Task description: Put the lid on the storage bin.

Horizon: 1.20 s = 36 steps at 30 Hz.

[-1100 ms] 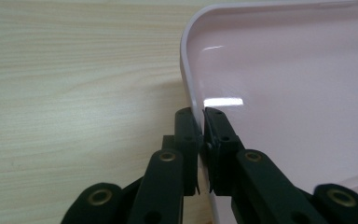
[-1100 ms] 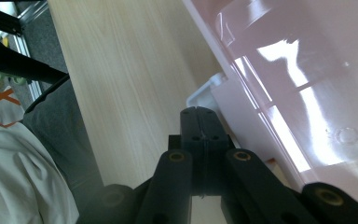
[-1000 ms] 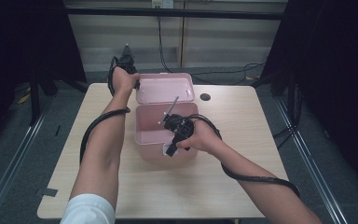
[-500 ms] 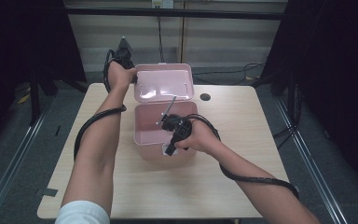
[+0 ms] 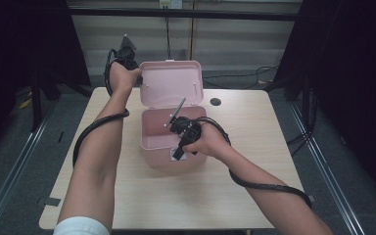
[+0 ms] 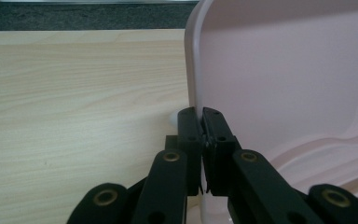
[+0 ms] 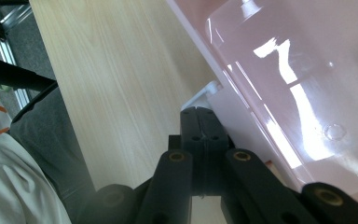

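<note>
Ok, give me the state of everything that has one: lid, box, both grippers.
Lid: raised, standing near upright behind the box.
Box: open, upright on the table; contents too unclear to tell.
Left gripper: shut on the lid's side edge, lid wall pinched between the jaws.
Right gripper: jaws shut, at the box's front edge; whether they pinch anything is unclear.

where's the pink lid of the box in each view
High view: the raised pink plastic lid stands top centre, behind the box.
Left gripper view: it covers the right half, its edge pinched in the left claw.
Right gripper view: I cannot tell lid from box.
Shared landmark: the light wooden table.
</note>
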Each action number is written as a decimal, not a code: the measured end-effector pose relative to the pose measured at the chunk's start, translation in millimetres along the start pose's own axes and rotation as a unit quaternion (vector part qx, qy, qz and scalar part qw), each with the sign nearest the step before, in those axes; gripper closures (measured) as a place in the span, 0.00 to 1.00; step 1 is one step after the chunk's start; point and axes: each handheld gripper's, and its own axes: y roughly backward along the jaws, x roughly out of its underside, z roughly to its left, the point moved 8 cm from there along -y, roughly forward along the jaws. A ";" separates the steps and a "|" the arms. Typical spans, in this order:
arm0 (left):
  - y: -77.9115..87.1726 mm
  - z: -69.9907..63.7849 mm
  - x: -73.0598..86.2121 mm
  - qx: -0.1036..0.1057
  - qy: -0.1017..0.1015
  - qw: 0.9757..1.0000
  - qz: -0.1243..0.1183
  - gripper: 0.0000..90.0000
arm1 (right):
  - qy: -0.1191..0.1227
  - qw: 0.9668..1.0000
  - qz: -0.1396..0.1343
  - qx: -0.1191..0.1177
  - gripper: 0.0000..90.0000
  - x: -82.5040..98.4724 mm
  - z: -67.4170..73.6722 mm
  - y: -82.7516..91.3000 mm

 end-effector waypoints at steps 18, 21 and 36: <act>22.5 -5.7 5.6 0.006 -0.016 1.000 0.007 0.98 | -0.015 1.000 -0.001 -0.002 1.00 -3.3 -3.1 1.7; 26.3 -7.1 7.5 0.005 -0.022 1.000 0.007 0.98 | -0.017 1.000 -0.003 -0.001 1.00 -4.0 -3.0 1.4; 42.8 -13.6 18.2 0.001 -0.050 0.999 0.003 0.98 | -0.028 1.000 -0.004 0.001 1.00 -4.1 -2.7 1.3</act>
